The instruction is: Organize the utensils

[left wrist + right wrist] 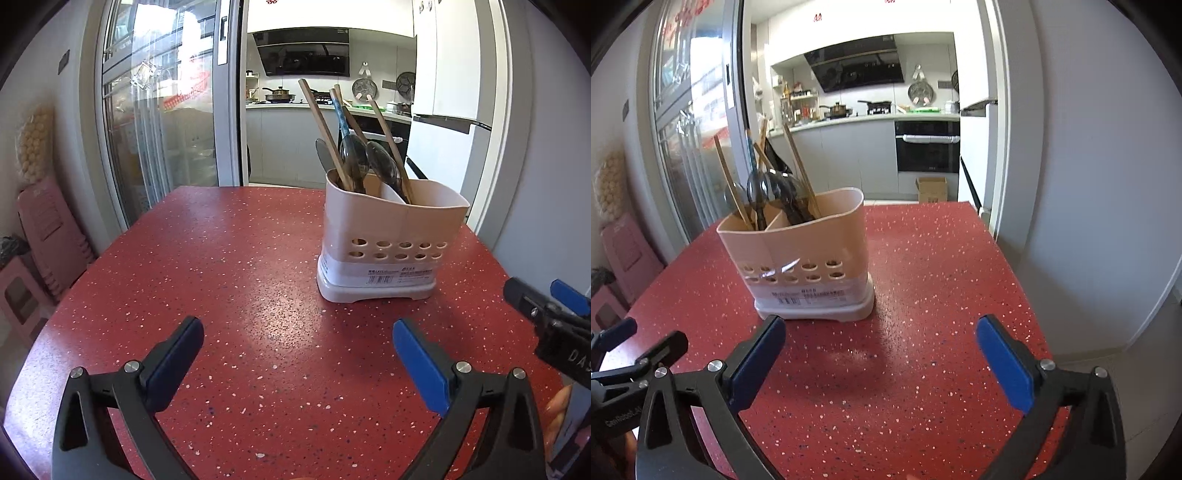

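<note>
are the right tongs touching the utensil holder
Apart. The right wrist view shows the right tongs open and empty, with a strip of red table showing between the near finger's tip and the base of the utensil holder.

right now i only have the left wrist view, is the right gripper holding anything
observer: No. The right gripper is open, with only red table between its fingers.
operator: where's the holder from that side
observer: The utensil holder stands ahead and to the left, not between the fingers.
operator: anything past the table
observer: A cardboard box sits on the floor beyond the far edge, in front of the oven.
</note>
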### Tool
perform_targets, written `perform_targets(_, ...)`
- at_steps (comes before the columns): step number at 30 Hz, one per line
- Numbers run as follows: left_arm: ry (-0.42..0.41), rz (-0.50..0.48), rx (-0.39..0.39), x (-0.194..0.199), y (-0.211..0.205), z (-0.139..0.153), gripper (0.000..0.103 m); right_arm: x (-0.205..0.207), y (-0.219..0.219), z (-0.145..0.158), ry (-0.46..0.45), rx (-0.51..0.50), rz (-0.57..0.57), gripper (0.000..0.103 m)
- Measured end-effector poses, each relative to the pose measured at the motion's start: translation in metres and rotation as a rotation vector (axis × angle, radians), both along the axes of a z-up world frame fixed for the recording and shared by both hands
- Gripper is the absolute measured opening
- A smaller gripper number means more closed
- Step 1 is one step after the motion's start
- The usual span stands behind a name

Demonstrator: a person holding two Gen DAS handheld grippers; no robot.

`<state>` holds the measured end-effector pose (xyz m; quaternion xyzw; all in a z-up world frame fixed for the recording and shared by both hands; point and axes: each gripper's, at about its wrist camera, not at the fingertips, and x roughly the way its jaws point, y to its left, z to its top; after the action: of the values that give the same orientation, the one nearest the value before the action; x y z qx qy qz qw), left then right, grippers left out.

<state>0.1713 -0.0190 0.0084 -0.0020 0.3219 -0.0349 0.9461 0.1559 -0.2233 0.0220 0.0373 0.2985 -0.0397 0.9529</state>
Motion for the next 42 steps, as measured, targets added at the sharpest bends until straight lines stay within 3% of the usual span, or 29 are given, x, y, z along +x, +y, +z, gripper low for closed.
perform_targets(42,-0.023,-0.008,0.018,-0.0037,-0.0021,0.0054,0.103,-0.0012,0.0042,0.0018,-0.005,-0.029,-0.008,0.103)
